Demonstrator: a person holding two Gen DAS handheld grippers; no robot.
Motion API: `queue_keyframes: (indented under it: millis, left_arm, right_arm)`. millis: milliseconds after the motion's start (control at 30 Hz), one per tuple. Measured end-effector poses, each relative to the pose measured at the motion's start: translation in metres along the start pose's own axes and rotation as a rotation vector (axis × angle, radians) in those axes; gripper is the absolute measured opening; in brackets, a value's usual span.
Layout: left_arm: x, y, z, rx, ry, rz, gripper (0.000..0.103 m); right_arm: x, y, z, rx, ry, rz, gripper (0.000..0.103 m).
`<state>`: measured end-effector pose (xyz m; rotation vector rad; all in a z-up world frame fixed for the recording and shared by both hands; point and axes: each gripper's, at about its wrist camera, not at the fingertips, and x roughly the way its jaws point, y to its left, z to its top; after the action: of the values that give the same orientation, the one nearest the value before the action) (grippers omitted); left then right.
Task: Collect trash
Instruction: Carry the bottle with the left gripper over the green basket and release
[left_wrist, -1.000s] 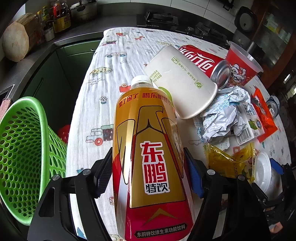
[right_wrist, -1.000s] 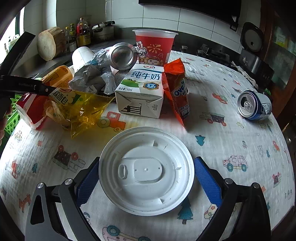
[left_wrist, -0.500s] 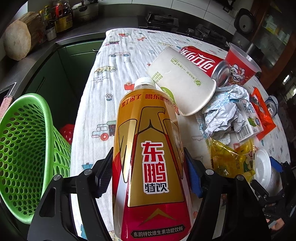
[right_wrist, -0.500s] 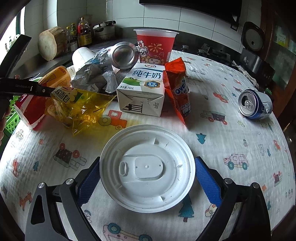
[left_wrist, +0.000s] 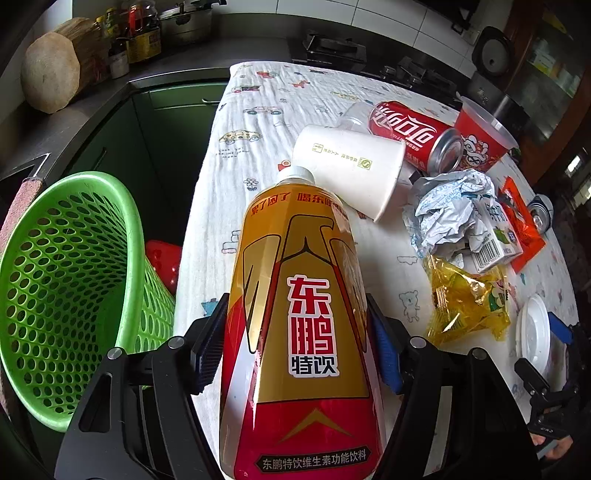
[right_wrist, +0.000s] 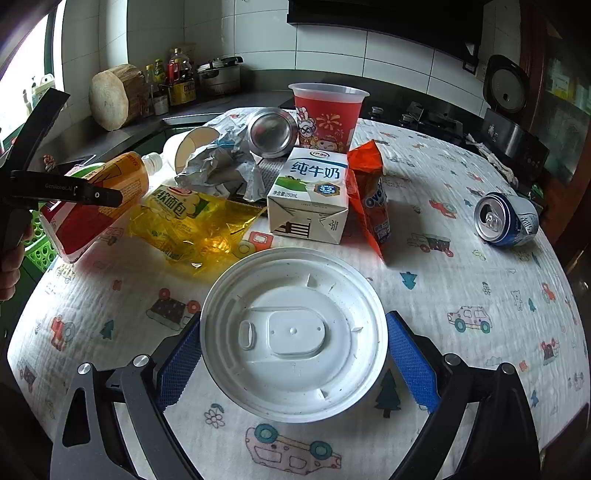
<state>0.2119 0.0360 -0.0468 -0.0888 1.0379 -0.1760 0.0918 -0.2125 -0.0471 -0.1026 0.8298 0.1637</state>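
Gripping the bottle (left_wrist: 299, 314) in my left claw (left_wrist: 295, 343) above the bench (left_wrist: 251, 155), basket (left_wrist: 62, 288) at nine o'clock; my right claw (right_wrist: 293, 354) clamps the lid (right_wrist: 293, 332).

Gold-red bottle (left_wrist: 303, 317); green (perforated) basket (left_wrist: 66, 288)

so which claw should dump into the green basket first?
Left. The left claw grips the drink bottle right beside the green basket; the right claw with the white lid sits farther away.
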Motion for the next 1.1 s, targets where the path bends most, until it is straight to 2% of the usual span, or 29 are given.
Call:
queue_keyframes:
  millis: [200,300,433,633,767,967,1100]
  left_arm:
    - [-0.032,0.025,-0.004,-0.043,-0.061,-0.024,0.067]
    - [-0.051,0.051,0.000,-0.083,-0.104,0.007,0.067]
    - [-0.065,0.102,0.005,-0.160,-0.130,0.085,0.067]
    - [-0.050,0.177,0.007,-0.264,-0.071,0.182,0.067]
    - [-0.029,0.211,0.001,-0.301,-0.011,0.213,0.068]
    - [0.001,0.231,-0.007,-0.305,0.062,0.223,0.068]
    - [0.012,0.236,-0.010,-0.309,0.075,0.221,0.068]
  right_arm:
    - [-0.021,0.030,0.018,-0.055,-0.043,0.054,0.091]
    - [-0.025,0.048,0.033,-0.084,-0.062,0.091,0.091]
    - [-0.023,0.077,0.054,-0.124,-0.079,0.144,0.091]
    - [-0.006,0.133,0.085,-0.186,-0.077,0.225,0.091]
    - [0.008,0.168,0.103,-0.214,-0.063,0.280,0.091]
    - [0.027,0.214,0.124,-0.268,-0.046,0.321,0.091]
    - [0.038,0.236,0.132,-0.292,-0.032,0.335,0.091]
